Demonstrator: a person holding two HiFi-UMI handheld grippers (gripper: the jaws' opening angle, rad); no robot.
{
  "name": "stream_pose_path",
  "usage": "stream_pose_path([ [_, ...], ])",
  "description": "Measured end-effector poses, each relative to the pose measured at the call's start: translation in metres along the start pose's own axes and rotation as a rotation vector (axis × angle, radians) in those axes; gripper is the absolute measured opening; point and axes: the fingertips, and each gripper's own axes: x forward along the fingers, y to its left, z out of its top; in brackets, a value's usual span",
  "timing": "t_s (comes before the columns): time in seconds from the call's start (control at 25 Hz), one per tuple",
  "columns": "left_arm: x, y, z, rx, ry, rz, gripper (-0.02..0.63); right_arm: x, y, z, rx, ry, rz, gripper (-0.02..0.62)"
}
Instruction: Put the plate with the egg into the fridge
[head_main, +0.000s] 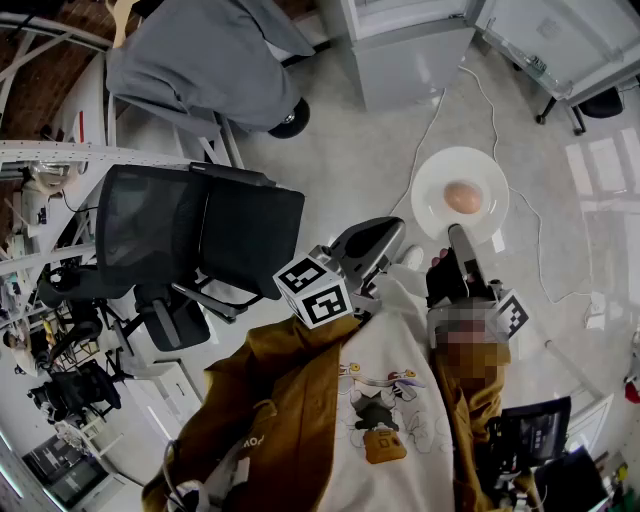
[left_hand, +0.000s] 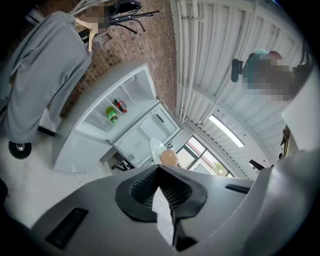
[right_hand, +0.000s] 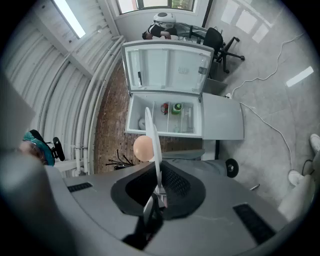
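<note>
A white plate (head_main: 445, 205) carrying a brown egg (head_main: 463, 197) is held out over the grey floor. My right gripper (head_main: 458, 236) is shut on the plate's near rim. In the right gripper view the plate (right_hand: 152, 134) stands edge-on between the pads of that gripper (right_hand: 157, 189), with the egg (right_hand: 143, 148) on its left face. The white fridge (right_hand: 165, 107) stands open ahead, a green and a red item on one shelf. My left gripper (head_main: 388, 233) is beside the plate, shut and holding nothing. From the left gripper (left_hand: 160, 172) I see plate (left_hand: 154, 147), egg (left_hand: 169, 158) and fridge (left_hand: 117, 117).
A black office chair (head_main: 200, 235) stands at the left, close to my left gripper. Behind it a grey cloth (head_main: 200, 60) drapes over a stand. A white cable (head_main: 540, 250) runs across the floor by the fridge (head_main: 410, 50). The fridge door (head_main: 560, 40) swings out at the upper right.
</note>
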Motion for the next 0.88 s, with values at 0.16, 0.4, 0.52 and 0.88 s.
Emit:
stream_pose_path([
  [0.16,-0.001,-0.003,-0.009,-0.007,-0.007,0.013,0.008,-0.008,0.0,0.002,-0.004,0.016,0.012,0.026],
  [0.4,-0.007,-0.017,-0.019,-0.006,-0.029,0.03,0.008,-0.022,0.002,-0.005,0.023,0.057,0.026,0.028],
  [0.52,-0.002,-0.018,-0.023,-0.006,-0.037,0.042,0.008,-0.027,-0.003,0.002,0.033,0.063,0.023,0.026],
  [0.88,0.017,-0.033,-0.047,-0.037,-0.101,0.104,0.008,-0.057,-0.015,0.039,0.001,0.092,-0.006,0.023],
])
